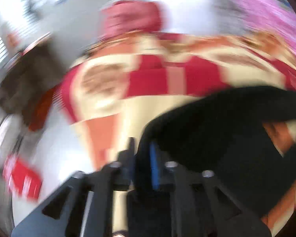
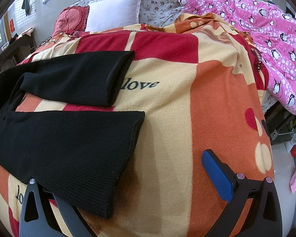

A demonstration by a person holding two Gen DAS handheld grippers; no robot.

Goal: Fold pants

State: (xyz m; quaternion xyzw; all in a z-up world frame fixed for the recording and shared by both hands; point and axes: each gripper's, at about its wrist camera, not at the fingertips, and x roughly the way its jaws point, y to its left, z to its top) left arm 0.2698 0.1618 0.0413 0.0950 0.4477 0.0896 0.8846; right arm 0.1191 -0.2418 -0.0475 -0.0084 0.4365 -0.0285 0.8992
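Black-framed, the left gripper [image 1: 141, 158] points steeply down through heavy blur, its jaws drawn narrow around a fold of the black pants [image 1: 227, 122], which spread toward three o'clock. At the right gripper [image 2: 116, 179], also angled down, the jaws stand wide and hold nothing; one pant leg's hem lies between them. Both legs of the pants [image 2: 69, 142] stretch toward nine o'clock across the patterned blanket [image 2: 217, 98].

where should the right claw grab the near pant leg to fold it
Take the near pant leg at its open hem, coming in from the right claw's side: the hem lies flat on the blanket, its edge facing the open claw.
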